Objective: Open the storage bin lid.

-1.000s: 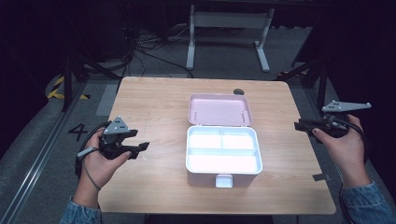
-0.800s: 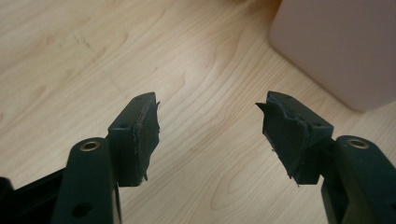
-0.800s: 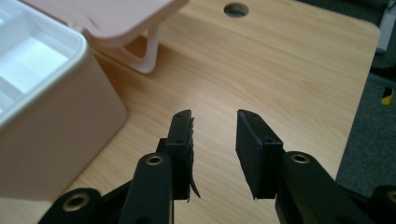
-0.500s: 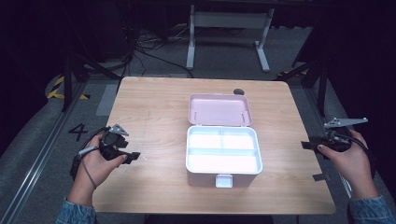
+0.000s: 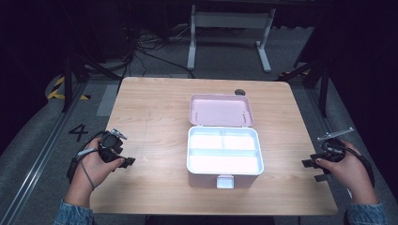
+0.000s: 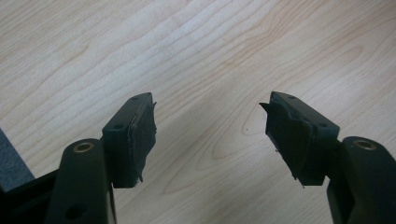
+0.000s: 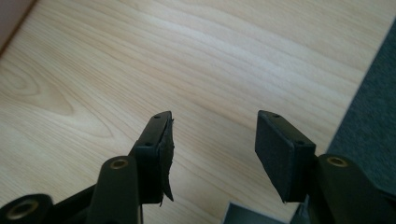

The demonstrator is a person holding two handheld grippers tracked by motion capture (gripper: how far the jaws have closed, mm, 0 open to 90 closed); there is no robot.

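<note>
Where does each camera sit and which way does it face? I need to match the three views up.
High view: above the person's side, looking forward and down on the table and open lunch box; both hands, left gripper and right gripper show.
Left gripper view: rides the left gripper, facing wood between open jaws.
Right gripper view: rides the right gripper, facing wood by the table's edge.
Shared: the tabletop.
</note>
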